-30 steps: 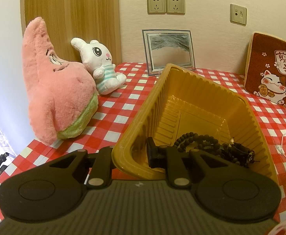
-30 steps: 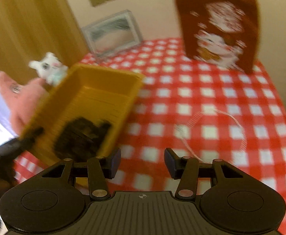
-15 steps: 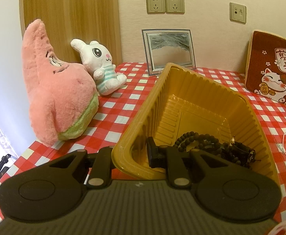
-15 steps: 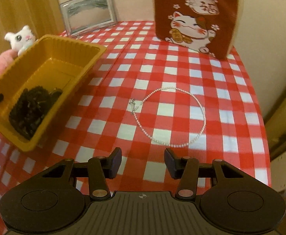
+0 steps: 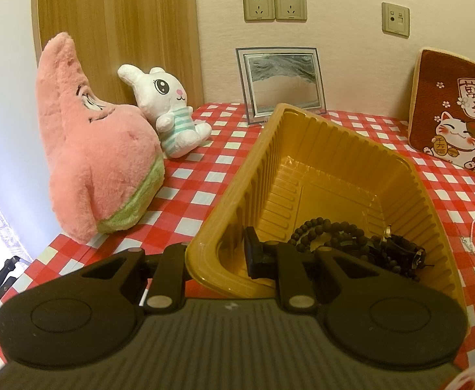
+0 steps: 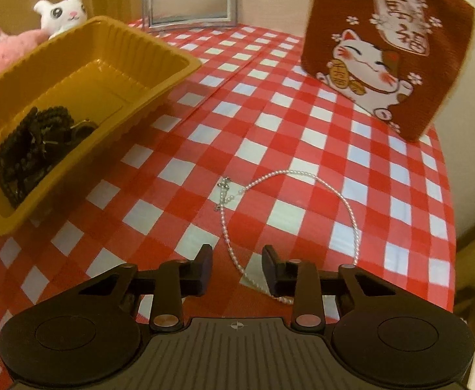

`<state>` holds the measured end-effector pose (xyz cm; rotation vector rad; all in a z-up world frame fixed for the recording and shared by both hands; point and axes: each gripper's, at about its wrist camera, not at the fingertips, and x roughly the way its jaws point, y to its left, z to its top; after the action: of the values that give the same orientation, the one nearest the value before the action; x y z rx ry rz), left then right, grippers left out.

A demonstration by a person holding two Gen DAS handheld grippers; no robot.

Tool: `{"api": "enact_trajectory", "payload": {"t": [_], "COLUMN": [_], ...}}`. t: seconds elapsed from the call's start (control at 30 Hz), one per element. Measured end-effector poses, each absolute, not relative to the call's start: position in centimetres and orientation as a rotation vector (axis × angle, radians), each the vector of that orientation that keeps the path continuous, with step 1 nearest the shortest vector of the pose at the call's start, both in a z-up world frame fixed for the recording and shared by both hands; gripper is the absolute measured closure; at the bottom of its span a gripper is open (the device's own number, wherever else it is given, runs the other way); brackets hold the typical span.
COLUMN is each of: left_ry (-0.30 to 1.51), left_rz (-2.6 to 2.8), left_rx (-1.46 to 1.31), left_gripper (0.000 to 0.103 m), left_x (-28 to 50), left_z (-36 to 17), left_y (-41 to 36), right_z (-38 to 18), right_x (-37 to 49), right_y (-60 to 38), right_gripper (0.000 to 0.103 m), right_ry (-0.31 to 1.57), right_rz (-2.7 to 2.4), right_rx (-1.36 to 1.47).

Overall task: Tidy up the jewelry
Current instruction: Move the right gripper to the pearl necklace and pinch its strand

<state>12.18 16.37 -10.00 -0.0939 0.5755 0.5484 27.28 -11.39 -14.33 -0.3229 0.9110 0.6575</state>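
Observation:
A yellow plastic tray (image 5: 302, 136) sits on the red checked cloth, slightly raised at my end. My left gripper (image 5: 217, 256) is shut on its near wall, one finger inside and one outside. Several dark bead bracelets (image 5: 335, 230) lie heaped in the tray's near end, also seen as dark beads (image 6: 32, 136) from the right. A thin white pearl necklace (image 6: 348, 201) lies in a loop on the cloth right of the tray (image 6: 159, 61). My right gripper (image 6: 237, 260) hangs low over its near strand. The jaws are closing with the strand between them, and the pads do not touch it.
A pink star plush (image 5: 97, 162) and a white rabbit plush (image 5: 169, 110) stand left of the tray. A framed picture (image 5: 283, 81) leans on the back wall. A brown lucky-cat cushion (image 6: 383, 48) stands at the back right. The table's right edge (image 6: 448, 195) lies just past the necklace.
My right gripper has dropped and swung towards the pearl necklace, its jaws have narrowed, and the near strand now lies between the fingers. The left gripper and tray have not moved.

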Motion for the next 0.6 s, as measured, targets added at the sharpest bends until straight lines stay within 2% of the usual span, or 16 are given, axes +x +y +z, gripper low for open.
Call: {"api": "enact_trajectory", "payload": {"t": [0.3, 0.37, 0.6], "left_ry": [0.576, 0.576, 0.575], "left_rz": [0.548, 0.548, 0.547], "left_rx": [-0.093, -0.093, -0.092], "left_gripper": [0.086, 0.086, 0.086], "left_x": [12.2, 12.2, 12.2], "left_z": [-10.0, -10.0, -10.1], "left_y": [16.4, 16.3, 16.4], "right_z": [-14.7, -14.7, -14.1], "right_x": [27.8, 27.7, 25.9], "right_y": [-10.5, -10.4, -10.1], "right_gripper": [0.086, 0.1, 0.103], "right_ry": [0.924, 0.93, 0.95], "right_rz": [0.702, 0.719, 0.764], "right_rx": [-0.365, -0.367, -0.312]}}
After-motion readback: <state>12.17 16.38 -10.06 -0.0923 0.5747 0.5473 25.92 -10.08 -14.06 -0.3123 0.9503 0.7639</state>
